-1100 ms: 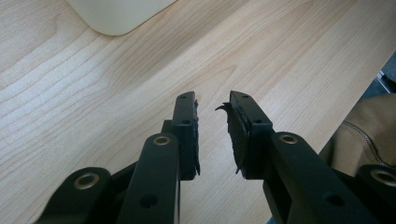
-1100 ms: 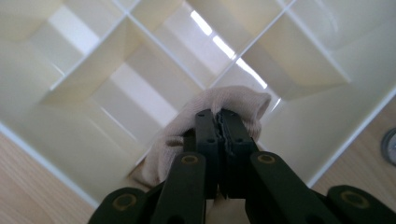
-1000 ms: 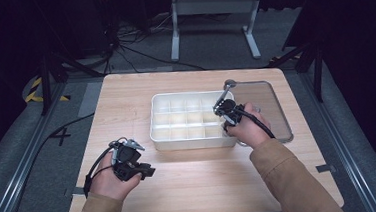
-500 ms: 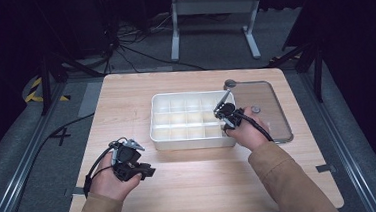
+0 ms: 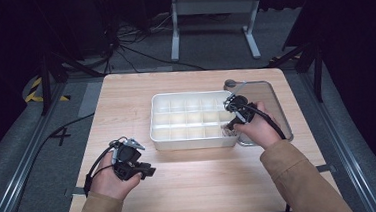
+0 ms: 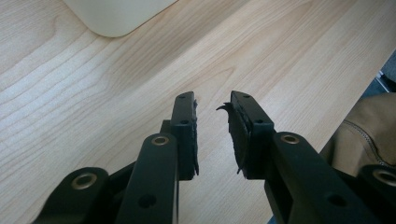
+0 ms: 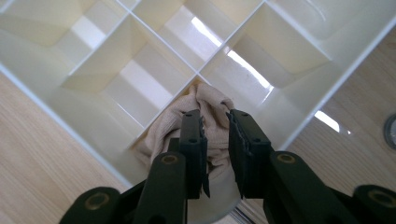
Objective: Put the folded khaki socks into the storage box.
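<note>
1. At the lower left of the high view the left gripper (image 5: 148, 171) rests low over the bare wooden table (image 5: 125, 100), well apart from the white compartment box (image 5: 163, 119). In the left gripper view its jaws stand released with nothing between them. It has no part in this step, so it is best left parked there, clear of the box.

2. In the middle of the high view the box sits with its grid of compartments, which look empty apart from the one at its lower right corner. Nothing else needs shifting; avoid nudging the box wall while working at that corner.

3. At centre right, the right gripper (image 5: 226, 129) points down into that corner compartment. In the right gripper view a crumpled beige cloth (image 7: 205, 109) lies bunched in it, partly riding up the divider, and the jaws have just been opening. The cloth sits between and beyond the fingertips, and the pads (image 7: 198, 140) no longer seem to press on it, so I judge it let go.

4. To finish the placing well, open a little wider before lifting, then draw the gripper straight up so no fold snags on a torn pad edge and gets dragged out.

5. At the far right, a clear lid (image 5: 271, 100) lies beside the box; keep the hand (image 5: 258, 131) from sweeping it on withdrawal.
</note>
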